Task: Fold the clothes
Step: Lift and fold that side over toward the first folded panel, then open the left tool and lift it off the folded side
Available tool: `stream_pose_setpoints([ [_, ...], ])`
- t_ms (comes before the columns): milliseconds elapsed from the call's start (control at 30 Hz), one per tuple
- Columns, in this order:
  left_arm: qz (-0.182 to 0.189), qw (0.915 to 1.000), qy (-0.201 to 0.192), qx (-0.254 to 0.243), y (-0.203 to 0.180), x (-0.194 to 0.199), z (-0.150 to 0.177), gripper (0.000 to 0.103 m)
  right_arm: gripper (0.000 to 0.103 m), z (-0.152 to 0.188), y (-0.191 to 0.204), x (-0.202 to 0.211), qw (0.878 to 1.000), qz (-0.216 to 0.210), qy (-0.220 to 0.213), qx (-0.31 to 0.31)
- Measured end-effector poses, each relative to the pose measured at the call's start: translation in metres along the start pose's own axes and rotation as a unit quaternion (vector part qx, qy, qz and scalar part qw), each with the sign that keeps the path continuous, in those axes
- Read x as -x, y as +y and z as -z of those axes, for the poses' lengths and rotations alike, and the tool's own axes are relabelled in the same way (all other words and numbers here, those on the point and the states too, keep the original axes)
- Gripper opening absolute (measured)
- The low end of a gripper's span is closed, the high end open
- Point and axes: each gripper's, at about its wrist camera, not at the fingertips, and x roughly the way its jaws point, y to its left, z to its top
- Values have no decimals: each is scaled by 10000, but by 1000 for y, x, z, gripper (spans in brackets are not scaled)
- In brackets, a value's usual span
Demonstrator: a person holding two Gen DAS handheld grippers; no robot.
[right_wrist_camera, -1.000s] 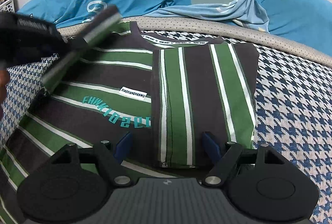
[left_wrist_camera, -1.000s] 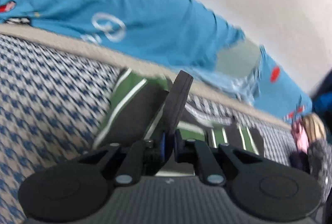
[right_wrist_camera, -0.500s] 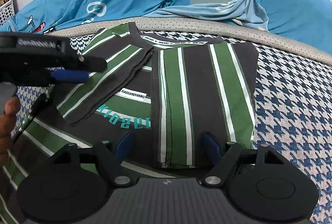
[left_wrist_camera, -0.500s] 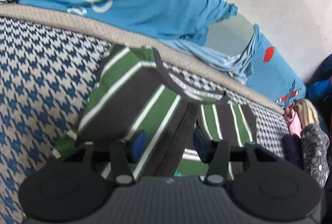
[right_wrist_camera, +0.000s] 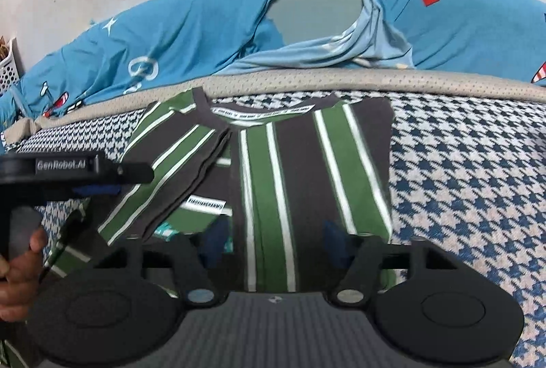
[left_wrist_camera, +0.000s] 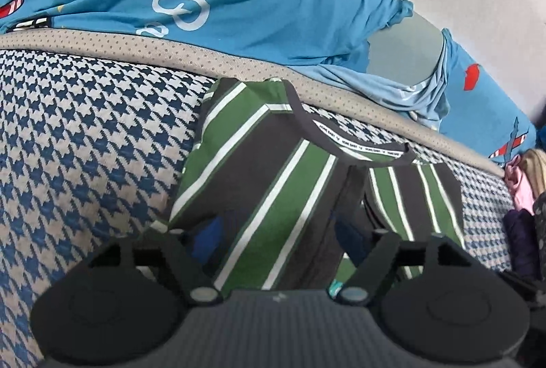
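Note:
A dark shirt with green and white stripes (right_wrist_camera: 307,180) lies flat on the houndstooth cover (right_wrist_camera: 460,170), collar toward the far edge. Its right side is folded over the middle. The left sleeve (right_wrist_camera: 170,170) lies folded diagonally across the chest. My right gripper (right_wrist_camera: 274,241) is open, low over the shirt's near hem, with nothing between its blue pads. My left gripper (left_wrist_camera: 278,238) is open too, hovering over the folded sleeve (left_wrist_camera: 273,197). In the right wrist view the left gripper (right_wrist_camera: 129,175) comes in side-on from the left edge, held by a hand (right_wrist_camera: 17,265).
Rumpled blue bedding (right_wrist_camera: 204,37) is heaped along the far side behind a beige mesh border (right_wrist_camera: 375,81), against a pale wall. A white perforated basket (right_wrist_camera: 8,68) sits at the far left. Other clothes (left_wrist_camera: 525,190) are piled at the right.
My left gripper, shut on the sleeve a second ago, has opened and let it go. The sleeve now lies folded on the shirt. The right gripper has moved a little closer.

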Motion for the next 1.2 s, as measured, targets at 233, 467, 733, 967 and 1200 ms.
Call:
stream_pose_setpoints([
  [233, -239, 9991, 35, -347, -10, -6, 8, 80, 29, 2, -12, -10, 9996, 47, 179, -192],
  [467, -460, 9963, 4, -725, -24, -12, 18, 90, 25, 7, -13, -18, 9995, 108, 266, -111],
  [733, -599, 9940, 7, -914, -34, -16, 25, 95, 25, 7, -14, -16, 9996, 93, 254, -64],
  [967, -678, 9941, -95, -836, -38, -4, 23, 97, 26, -5, -26, 2, 9994, 86, -170, -280],
  [1200, -969, 9920, -175, -785, -27, 18, 13, 100, 32, -12, -61, 10, 9956, 270, -323, -839],
])
